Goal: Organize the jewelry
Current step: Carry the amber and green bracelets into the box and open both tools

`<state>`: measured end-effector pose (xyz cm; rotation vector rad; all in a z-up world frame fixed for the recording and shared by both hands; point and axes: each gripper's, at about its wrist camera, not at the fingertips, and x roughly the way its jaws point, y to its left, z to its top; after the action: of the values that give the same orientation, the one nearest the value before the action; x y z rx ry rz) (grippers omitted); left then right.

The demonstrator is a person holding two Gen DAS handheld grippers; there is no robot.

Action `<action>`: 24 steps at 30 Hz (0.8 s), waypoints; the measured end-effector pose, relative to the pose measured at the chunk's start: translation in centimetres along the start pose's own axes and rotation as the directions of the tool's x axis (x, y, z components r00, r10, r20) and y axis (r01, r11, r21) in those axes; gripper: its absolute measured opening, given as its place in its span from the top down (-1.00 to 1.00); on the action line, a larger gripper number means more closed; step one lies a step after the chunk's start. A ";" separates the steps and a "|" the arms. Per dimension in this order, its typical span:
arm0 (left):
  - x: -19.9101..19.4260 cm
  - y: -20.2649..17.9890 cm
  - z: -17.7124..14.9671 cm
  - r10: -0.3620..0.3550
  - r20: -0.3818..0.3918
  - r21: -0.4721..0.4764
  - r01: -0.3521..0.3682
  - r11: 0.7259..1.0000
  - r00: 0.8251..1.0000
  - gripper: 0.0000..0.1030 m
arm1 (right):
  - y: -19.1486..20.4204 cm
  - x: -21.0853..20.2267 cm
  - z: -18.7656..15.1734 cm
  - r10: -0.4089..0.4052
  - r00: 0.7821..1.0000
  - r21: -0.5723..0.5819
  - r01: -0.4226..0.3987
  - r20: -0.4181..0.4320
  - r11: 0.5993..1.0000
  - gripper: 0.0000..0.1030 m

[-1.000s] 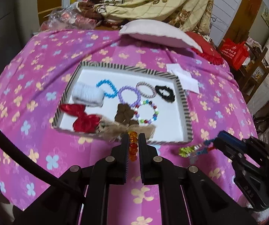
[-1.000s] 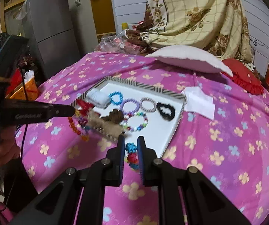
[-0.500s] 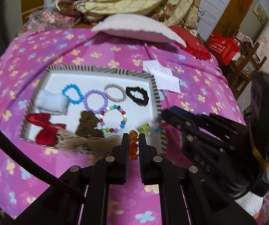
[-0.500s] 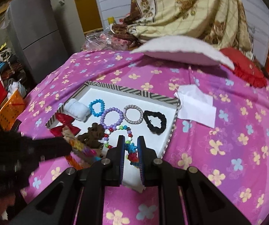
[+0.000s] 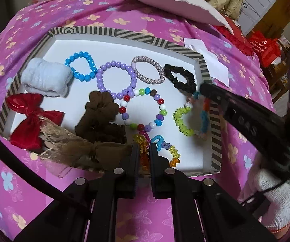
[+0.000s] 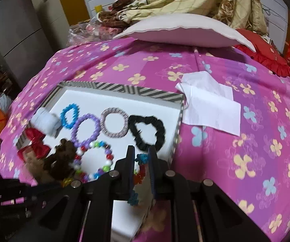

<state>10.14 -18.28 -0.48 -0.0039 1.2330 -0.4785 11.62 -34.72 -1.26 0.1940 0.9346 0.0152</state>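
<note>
1. Left wrist view
   - Shows the left gripper (image 5: 144, 149) pinched nearly shut on an amber bead bracelet (image 5: 143, 158), low over the near edge of the striped tray (image 5: 124, 34).
   - Cannot tell if the loose loop on the right of the fingers touches the tray floor yet.
   - Could drop the bracelet on top of the tan bow (image 5: 74, 149) or the rainbow bead bracelet (image 5: 161, 109), both just beside it. Would make a tangle.
   - Could also let it slip over the near wall onto the pink bed cover (image 5: 34, 181) if opened too early.
   - Shows the right gripper (image 5: 203, 89) at the right wall of the tray, closed on a green and blue bracelet (image 5: 180, 121) that hangs down inside the tray.
   - Might bump the two grippers together, being so near each other.

2. Right wrist view
   - Shows the right fingers almost shut, with the green and blue bracelet pinched between them, above the near right corner of the tray.
   - Looks blurry, so cannot tell how far above the floor.
   - Could land the bracelet on the black scrunchie (image 6: 147, 131) just past the fingertips, or catch it on the right wall and spill it outside.
   - Could push the light tray sideways on the soft bed if a finger hits the wall.
</note>
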 end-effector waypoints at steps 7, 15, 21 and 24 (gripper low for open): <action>0.1 0.6 -0.5 -0.008 0.005 -0.011 0.008 1.000 1.000 0.41 | -1.0 -0.2 -0.2 0.018 0.999 0.051 -0.020 0.036 0.998 0.58; -1.8 0.6 -1.3 0.013 0.047 0.014 -0.013 1.000 0.999 0.08 | -0.9 -4.4 -2.7 0.038 0.996 0.066 -0.044 0.081 0.997 0.24; -3.8 0.6 -2.4 0.076 0.123 0.040 -0.081 0.996 0.989 0.07 | 0.2 -7.2 -5.1 0.013 0.993 0.091 -0.023 0.114 0.996 0.01; -5.0 0.5 -2.8 0.114 0.175 0.051 -0.124 0.991 0.978 0.07 | 1.2 -8.4 -5.8 -0.007 0.992 0.077 -0.003 0.130 0.997 -0.05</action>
<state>6.50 -15.35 2.96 0.0794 1.0426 -0.4029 2.08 -33.47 2.26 0.2621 0.8061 -0.0350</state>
